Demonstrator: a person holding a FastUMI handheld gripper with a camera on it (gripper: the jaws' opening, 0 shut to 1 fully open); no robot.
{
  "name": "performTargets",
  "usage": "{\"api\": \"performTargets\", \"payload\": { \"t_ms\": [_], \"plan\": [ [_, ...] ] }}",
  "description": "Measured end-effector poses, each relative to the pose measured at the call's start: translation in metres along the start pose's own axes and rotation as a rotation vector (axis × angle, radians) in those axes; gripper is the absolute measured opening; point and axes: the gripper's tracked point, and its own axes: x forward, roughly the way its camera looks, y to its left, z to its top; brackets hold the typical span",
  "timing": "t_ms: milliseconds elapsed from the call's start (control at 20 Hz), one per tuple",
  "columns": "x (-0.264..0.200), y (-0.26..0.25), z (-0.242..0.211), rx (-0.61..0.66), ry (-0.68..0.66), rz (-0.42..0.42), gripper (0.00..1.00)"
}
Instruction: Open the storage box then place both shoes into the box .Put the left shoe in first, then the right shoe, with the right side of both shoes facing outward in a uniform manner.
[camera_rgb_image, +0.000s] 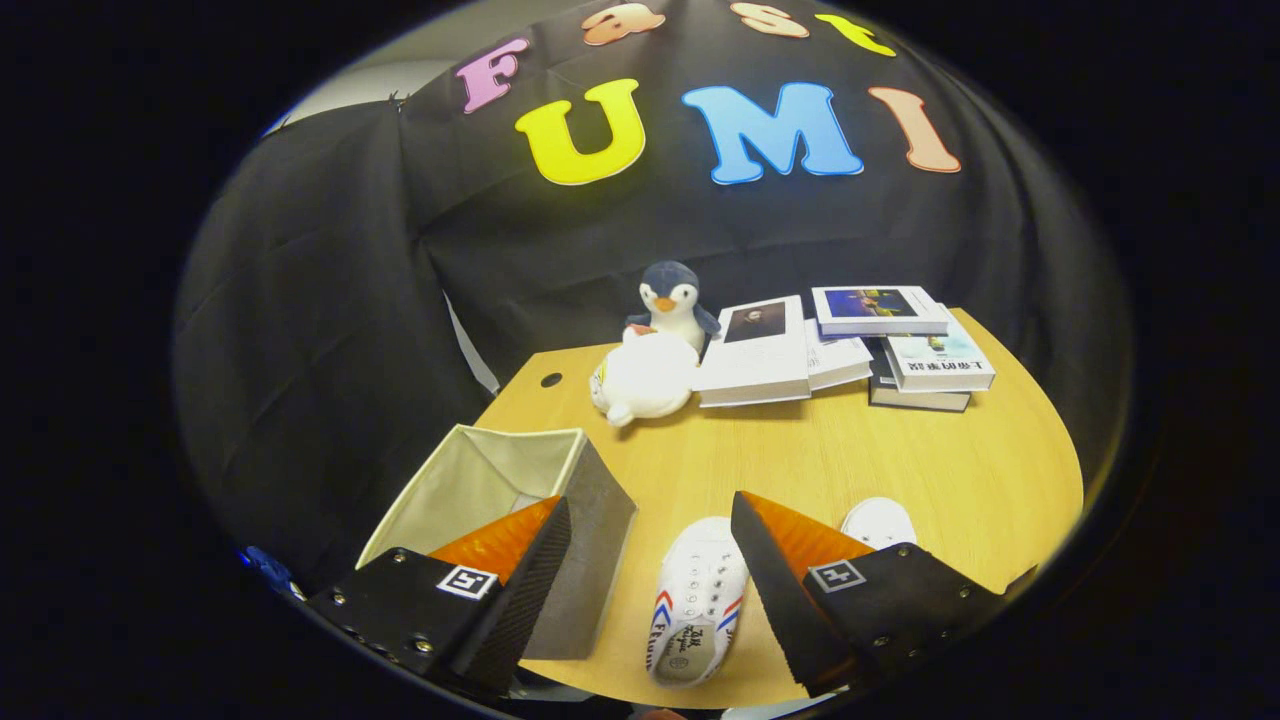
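Gripper view. The gripper hangs above the near part of the wooden table, tilted downward, with its two fingers spread wide and nothing held between them. The left finger lies over the near right corner of the storage box, hiding part of that wall; whether it touches the box cannot be told. The box stands open-topped at about 10 o'clock from the gap, its pale lining visible and its interior apparently holding nothing, though the near part is covered.

One white shoe lies in the gap between the fingers, toe pointing away, its red and blue side stripes showing. The second shoe is at roughly 3 o'clock, mostly hidden behind the right finger; only its white toe is visible.

At 12 o'clock, well beyond the fingers, stand a penguin toy and a white plush, touching. Books are stacked at 1 o'clock.
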Motion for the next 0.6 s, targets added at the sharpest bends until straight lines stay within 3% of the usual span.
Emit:
{"api": "performTargets", "payload": {
  "t_ms": [600],
  "plan": [
    [0.037,-0.053,-0.097,-0.018,0.255,-0.061,0.98]
  ]
}}
